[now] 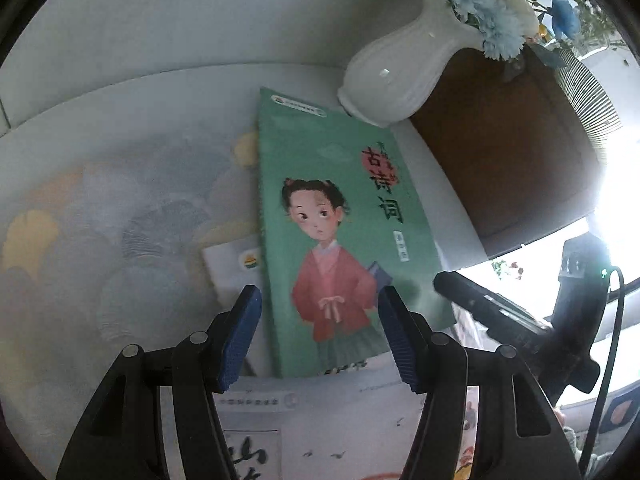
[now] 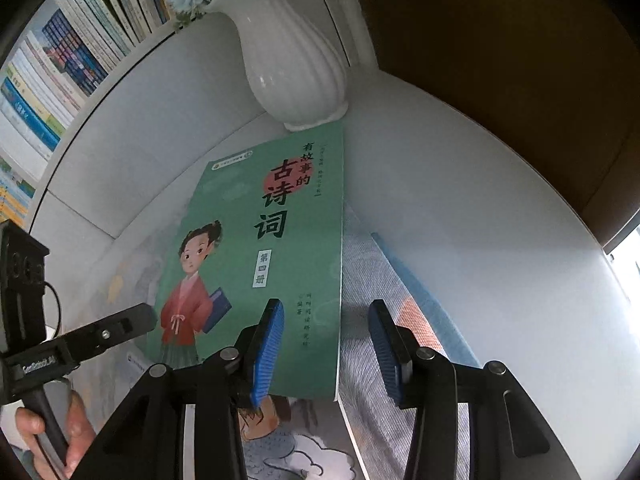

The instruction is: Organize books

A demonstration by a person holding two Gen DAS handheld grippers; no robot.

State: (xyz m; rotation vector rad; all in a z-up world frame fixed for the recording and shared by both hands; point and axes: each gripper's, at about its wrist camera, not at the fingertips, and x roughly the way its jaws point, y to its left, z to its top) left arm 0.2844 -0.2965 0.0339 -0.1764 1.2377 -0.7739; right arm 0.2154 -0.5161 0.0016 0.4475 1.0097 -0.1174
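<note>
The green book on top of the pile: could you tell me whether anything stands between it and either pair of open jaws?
Nothing visible does. The green book lies uncovered directly ahead of the left gripper and right gripper. The white vase stands only at its far end.

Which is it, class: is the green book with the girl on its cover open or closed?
Closed. The green book with the girl on its cover lies flat, front cover up, no pages showing.

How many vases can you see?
1. The white ribbed ceramic vase with pale blue flowers stands at the far end of the green picture book, touching its top edge. Others may be hidden.
</note>
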